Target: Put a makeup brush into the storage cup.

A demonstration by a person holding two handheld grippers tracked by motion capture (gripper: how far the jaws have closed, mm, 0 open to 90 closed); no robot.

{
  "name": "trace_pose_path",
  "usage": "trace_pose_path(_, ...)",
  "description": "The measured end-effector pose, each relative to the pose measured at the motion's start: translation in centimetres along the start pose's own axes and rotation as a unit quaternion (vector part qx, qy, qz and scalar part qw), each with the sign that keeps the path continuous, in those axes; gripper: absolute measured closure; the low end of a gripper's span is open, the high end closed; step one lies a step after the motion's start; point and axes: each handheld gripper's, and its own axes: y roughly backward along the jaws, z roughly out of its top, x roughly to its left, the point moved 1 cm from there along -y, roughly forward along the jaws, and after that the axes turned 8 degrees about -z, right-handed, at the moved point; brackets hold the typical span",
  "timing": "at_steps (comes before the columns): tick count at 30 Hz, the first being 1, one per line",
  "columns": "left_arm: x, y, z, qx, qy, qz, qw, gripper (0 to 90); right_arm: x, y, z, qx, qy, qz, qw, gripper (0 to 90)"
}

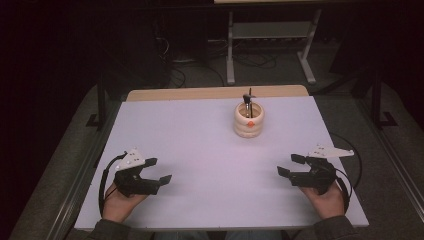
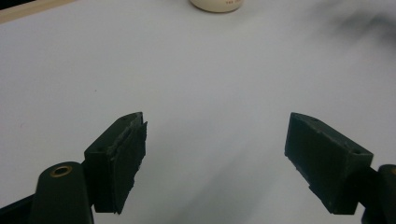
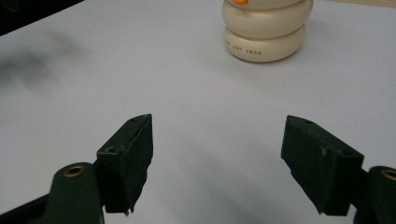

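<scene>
High view: a cream ringed holder (image 1: 249, 120) stands toward the far side of the white worktop (image 1: 200, 150), dark tools in it hard to make out. Left gripper (image 1: 159, 170) and right gripper (image 1: 289, 165) lie well nearer than the holder, fingers wide, empty.

Left gripper view: holder (image 2: 216, 4) cut off at the top, far beyond the fingers (image 2: 122, 158).

Right gripper view: holder (image 3: 267, 28) ahead, top cropped, lettering too small to read.
</scene>
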Motion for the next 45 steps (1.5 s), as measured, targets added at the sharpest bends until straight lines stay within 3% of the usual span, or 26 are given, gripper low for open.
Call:
trace_pose_path(9,0.0,0.3,-0.4,-0.007,0.007,0.004,0.9999,19.7,0.3,0.6,-0.5,-0.003,0.008,-0.012,0.9999,23.7)
trace_pose_path(17,-0.2,0.3,-1.0,-0.011,-0.005,0.017,0.9998,19.5,0.4,1.2,-0.8,-0.010,0.011,-0.028,0.9995,21.5)
trace_pose_path(25,-0.4,0.4,-1.5,-0.023,0.001,0.026,0.9994,19.0,0.7,1.5,-1.2,-0.011,0.017,-0.036,0.9991,20.6)
trace_pose_path(45,-0.5,0.1,-2.1,-0.011,-0.004,0.013,0.9998,19.0,1.1,1.8,-1.7,-0.007,0.020,-0.041,0.9989,19.3)
